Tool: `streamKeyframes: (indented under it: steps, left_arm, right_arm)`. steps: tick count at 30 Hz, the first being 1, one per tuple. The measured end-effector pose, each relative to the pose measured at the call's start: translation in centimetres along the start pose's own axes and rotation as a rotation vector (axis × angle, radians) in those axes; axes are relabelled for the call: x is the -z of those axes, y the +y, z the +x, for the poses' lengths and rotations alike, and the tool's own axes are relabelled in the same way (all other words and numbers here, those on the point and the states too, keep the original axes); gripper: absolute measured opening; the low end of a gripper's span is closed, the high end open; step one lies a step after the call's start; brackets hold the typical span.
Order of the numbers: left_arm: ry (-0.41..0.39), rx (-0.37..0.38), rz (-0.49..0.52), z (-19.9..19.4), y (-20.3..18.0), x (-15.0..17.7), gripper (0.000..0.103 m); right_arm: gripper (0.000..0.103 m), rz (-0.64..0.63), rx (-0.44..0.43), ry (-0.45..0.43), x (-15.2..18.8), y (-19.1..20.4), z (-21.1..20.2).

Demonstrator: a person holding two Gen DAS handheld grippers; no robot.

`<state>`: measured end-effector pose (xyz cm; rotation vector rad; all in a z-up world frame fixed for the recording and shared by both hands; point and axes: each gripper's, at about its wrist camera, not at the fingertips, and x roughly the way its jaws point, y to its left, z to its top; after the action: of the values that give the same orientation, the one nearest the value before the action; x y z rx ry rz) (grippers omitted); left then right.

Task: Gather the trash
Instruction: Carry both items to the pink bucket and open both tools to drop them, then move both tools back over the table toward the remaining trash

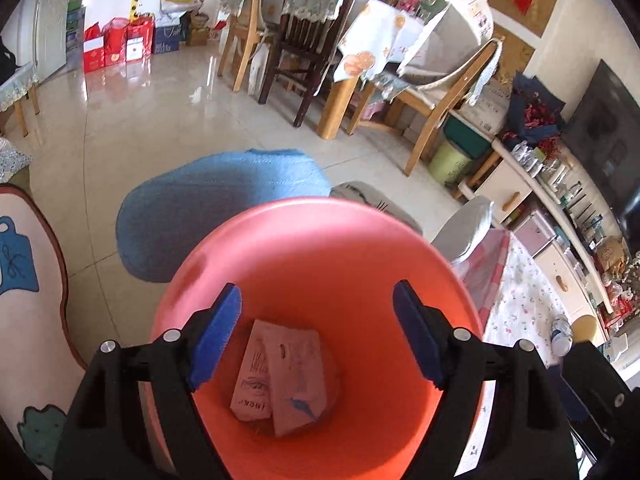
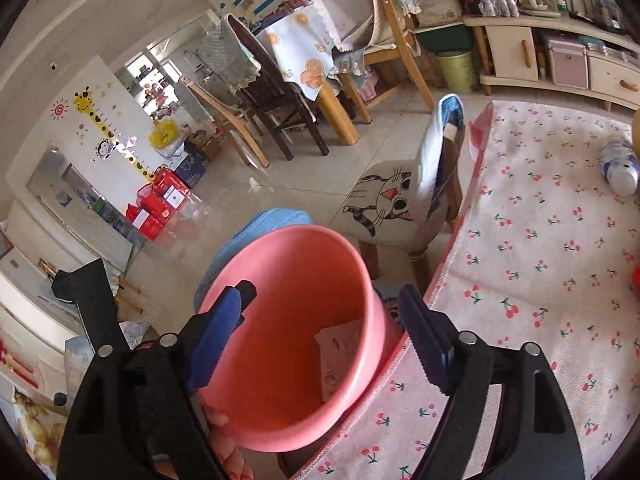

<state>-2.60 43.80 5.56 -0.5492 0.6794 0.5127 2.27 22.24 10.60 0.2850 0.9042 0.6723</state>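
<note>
1. Our left gripper (image 1: 316,336) hovers over the pink bin (image 1: 320,240), fingers released, gripping nothing.
2. Two paper packets (image 1: 280,376) lie on the bin's bottom.
3. Our right gripper (image 2: 324,336) is spread too, empty, beside the cherry-print surface (image 2: 540,260).

Both grippers' fingers wide apart, angled down: L (image 1: 318,336), R (image 2: 326,338).

a lived-in family home, its dining and living room in one. wooden dining chairs (image 1: 280,32) ring a table under an orange-print tablecloth (image 1: 372,40); a giraffe height-chart sticker (image 2: 100,128) climbs the wall, red gift boxes (image 1: 116,46) sit on glossy floor tiles (image 1: 160,120), and a cat-print stool (image 2: 384,204) stands beside a cherry-print cloth (image 2: 540,240).
</note>
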Motion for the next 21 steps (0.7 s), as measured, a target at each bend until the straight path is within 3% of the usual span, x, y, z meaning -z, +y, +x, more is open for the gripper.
streamKeyframes:
  steps: [4,7,10,13,21]
  left_arm:
    - [-0.135,0.054,0.042,-1.8,-1.7,0.1,0.083]
    - [-0.263,0.107,0.102,-3.8,-3.3,0.8,0.086]
    - [-0.334,0.159,0.154,-4.9,-5.3,1.4,0.09]
    - [-0.334,0.19,0.202,-5.4,-6.8,2.0,0.09]
    - [-0.267,0.134,0.328,-5.8,-10.4,4.6,0.09]
  right_arm:
    - [0.09,-0.015,0.087,-0.029,1.3,-1.2,-2.6]
    - [0.09,-0.037,0.133,-0.092,2.3,-2.3,-4.5]
    - [0.091,-0.068,0.175,-0.163,3.4,-3.4,-6.5]
    - [0.096,-0.1,0.219,-0.225,4.2,-4.4,-8.6]
    - [0.098,-0.213,0.375,-0.295,6.0,-5.3,-12.9]
